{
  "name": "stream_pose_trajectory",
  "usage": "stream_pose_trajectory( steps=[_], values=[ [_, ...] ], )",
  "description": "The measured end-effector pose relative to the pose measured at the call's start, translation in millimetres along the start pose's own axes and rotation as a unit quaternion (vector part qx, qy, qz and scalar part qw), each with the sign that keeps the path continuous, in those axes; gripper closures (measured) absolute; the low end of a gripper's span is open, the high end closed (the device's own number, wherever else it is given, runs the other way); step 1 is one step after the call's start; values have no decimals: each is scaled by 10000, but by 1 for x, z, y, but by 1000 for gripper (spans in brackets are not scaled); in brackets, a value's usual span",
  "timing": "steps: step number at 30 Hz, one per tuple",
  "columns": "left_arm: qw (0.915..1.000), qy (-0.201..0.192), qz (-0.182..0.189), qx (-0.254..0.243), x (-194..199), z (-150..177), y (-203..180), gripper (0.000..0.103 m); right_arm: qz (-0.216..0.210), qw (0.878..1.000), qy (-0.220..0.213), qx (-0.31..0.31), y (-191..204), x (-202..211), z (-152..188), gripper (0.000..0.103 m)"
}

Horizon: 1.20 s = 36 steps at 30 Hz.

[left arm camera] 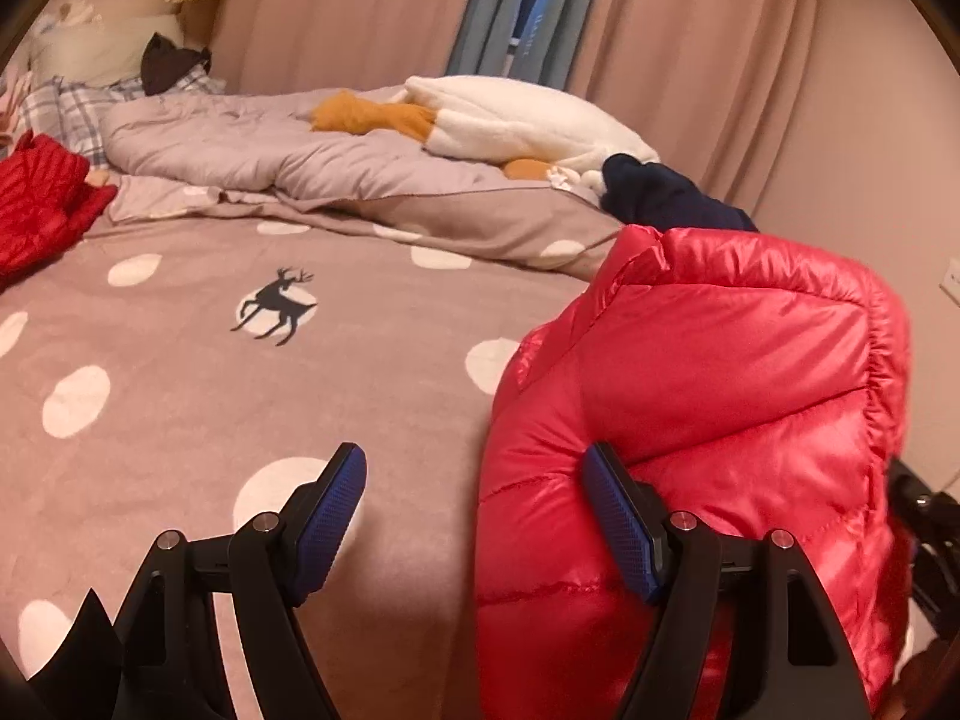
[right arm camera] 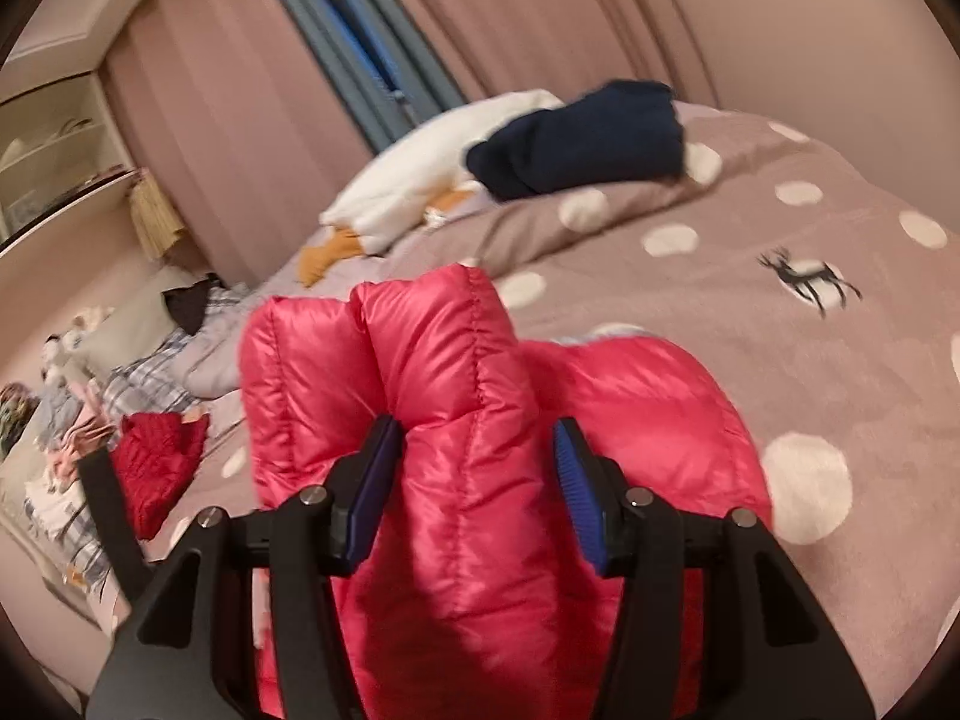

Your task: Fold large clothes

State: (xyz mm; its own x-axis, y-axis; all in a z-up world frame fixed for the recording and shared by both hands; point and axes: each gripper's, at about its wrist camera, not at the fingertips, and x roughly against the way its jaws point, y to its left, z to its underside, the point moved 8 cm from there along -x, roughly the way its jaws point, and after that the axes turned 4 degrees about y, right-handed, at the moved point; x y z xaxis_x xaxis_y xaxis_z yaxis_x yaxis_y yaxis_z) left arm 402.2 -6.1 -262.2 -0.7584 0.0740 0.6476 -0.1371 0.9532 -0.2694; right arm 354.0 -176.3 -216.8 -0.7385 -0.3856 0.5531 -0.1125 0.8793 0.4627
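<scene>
Two hand-held grippers share one glossy red down jacket (left arm camera: pixel 708 420) above a bed. In the left wrist view the left gripper (left arm camera: pixel 474 522) has its blue-padded fingers (left arm camera: pixel 333 516) spread wide with nothing between them; only bedspread shows in the gap. The jacket fills the lower right of that frame, bunched and puffy, its fabric lying against the outer side of the right-hand finger, not clamped by it.

In the right wrist view the right gripper (right arm camera: pixel 477 492) sits at the bottom centre, and a thick quilted fold of the jacket (right arm camera: pixel 456 420) rises between its two fingers (right arm camera: pixel 576 492). The left pad presses into the fabric; whether the right pad touches it cannot be told, though the bundle fills the span and stands up out of the jaws, so the gripper appears to grasp the jacket.

The bedspread (left arm camera: pixel 180 396) is mauve with white dots and a dark deer print (left arm camera: pixel 276 306) at centre left of the left wrist frame. A crumpled grey duvet (left arm camera: pixel 252 150) lies across the upper middle, a white and orange plush toy (left arm camera: pixel 510 114) upon it, a navy garment (left arm camera: pixel 660 192) just beside the toy at right. A second red garment (left arm camera: pixel 42 198) lies at the left edge. Pink curtains (left arm camera: pixel 360 12) hang behind.
</scene>
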Motion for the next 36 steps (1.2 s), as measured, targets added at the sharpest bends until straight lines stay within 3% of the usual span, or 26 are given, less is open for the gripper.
stream_pose_trajectory(
  steps=[3, 8, 14, 20, 26, 30, 36],
  values=[
    [9995, -120, -219, -196, 2, 4, -6, 29, 1, 9999, 93, -96, -11, -7, 6, 48],
    [9997, -74, -52, -232, -1, 7, -12, 28, 574, 9981, 127, 157, -29, -15, 13, 44],
    [9992, -99, -41, -384, -4, 12, -19, 27, 702, 9971, 291, 46, -54, -36, 20, 40],
    [9981, -123, -28, -595, -5, 16, -27, 24, 1152, 9919, 369, 384, -66, -48, 23, 35],
    [9982, 54, -94, -587, -12, 18, -25, 22, 1131, 9912, 511, 462, -70, -55, 25, 34],
    [9963, 163, -357, -759, -18, 21, -25, 21, 1195, 9900, 518, 548, -68, -57, 25, 34],
    [9967, 449, -216, -648, -27, 26, -20, 21, 1277, 9885, 514, 630, -67, -58, 26, 34]
  ],
)
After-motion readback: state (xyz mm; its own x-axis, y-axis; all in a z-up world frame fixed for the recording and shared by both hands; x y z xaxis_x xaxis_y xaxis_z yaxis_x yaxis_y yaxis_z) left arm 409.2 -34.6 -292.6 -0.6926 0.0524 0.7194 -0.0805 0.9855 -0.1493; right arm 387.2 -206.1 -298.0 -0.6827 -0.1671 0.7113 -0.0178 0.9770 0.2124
